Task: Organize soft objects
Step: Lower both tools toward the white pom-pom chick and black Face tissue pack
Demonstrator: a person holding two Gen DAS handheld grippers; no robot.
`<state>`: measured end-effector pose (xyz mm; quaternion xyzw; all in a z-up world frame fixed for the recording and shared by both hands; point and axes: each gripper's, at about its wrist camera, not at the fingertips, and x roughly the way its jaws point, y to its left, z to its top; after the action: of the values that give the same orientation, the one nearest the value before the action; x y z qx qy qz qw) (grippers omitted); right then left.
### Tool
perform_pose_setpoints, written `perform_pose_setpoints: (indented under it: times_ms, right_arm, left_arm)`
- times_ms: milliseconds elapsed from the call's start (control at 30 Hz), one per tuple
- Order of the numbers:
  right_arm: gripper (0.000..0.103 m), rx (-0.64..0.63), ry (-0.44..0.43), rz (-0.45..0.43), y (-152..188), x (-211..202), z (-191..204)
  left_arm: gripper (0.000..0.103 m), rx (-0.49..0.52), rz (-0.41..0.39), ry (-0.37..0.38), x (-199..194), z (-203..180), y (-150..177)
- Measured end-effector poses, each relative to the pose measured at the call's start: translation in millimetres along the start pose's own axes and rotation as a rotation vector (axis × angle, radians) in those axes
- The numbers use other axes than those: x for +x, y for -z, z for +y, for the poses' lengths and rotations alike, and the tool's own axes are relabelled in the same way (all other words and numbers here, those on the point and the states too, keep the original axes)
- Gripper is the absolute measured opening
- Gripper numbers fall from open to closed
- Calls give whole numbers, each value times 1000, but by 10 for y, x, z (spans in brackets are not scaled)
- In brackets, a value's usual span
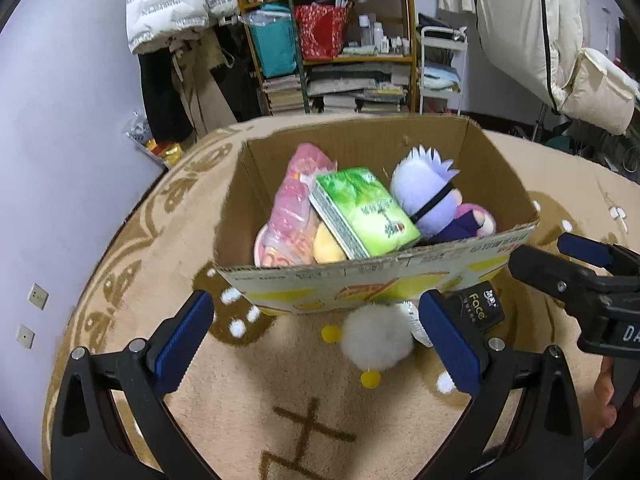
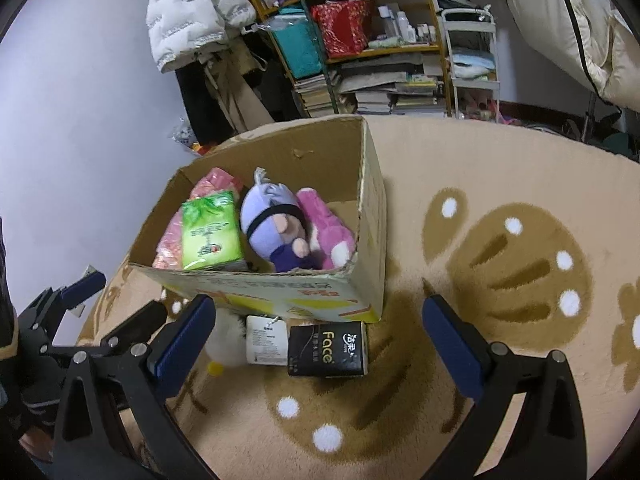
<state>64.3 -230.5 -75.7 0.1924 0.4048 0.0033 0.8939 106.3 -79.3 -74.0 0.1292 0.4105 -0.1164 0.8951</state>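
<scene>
White fluffy plush w/ yellow feet — touching box front.

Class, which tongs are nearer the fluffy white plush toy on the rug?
Left. The left tongs frame the fluffy white plush toy; the right tongs sit farther right.
</scene>
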Motion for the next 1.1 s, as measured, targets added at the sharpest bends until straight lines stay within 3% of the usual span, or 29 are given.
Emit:
perform_pose_setpoints:
  times_ms: [633,1100]
  right_arm:
    - [103,74,2,174,93,606,-157]
    - [103,73,-13,265,173,871,-117]
  left_arm:
    - [101,51,115,30,512,-115,100]
    - [101,108,136,69,674,-265,160]
